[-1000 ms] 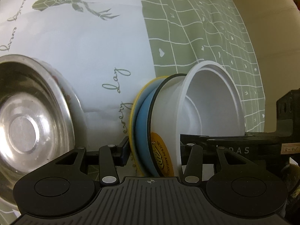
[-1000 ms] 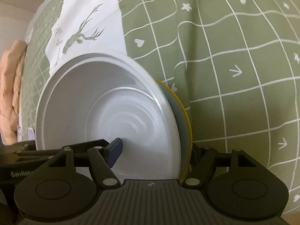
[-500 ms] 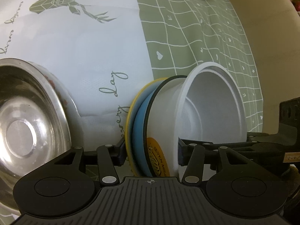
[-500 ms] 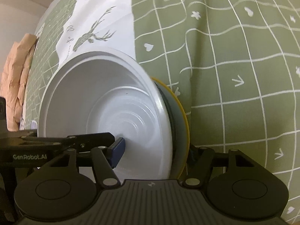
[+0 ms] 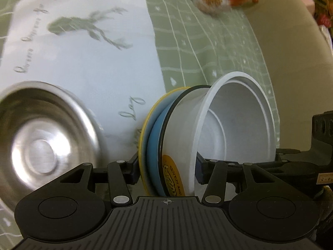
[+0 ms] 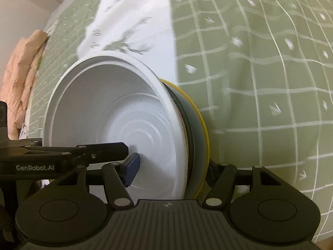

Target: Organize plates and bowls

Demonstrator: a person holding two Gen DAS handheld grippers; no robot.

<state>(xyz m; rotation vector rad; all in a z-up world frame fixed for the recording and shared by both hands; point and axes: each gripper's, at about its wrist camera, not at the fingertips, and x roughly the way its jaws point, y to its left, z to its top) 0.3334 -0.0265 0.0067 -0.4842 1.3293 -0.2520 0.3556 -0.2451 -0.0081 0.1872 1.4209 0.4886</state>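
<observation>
Bowls and plates sit stacked on edge: white bowl (image 5: pixel 235 125), blue plate (image 5: pixel 154 143), yellow plate (image 5: pixel 143 139). Your left tool (image 5: pixel 166 169) and right tool (image 6: pixel 170 169) both pinch this stack, held above the table (image 6: pixel 260 62), its open side facing right of your left tool.

Both wrist cams sit very close, looking along their fingers from opposite sides at the same tilted stack: white plastic bowl (image 5: pixel 235 125) (image 6: pixel 116 112) nested on yellow-rimmed plate (image 5: pixel 144 137) (image 6: pixel 203 133). Both face green-and-white checked tablecloth (image 5: pixel 208 48) (image 6: pixel 260 62).
</observation>
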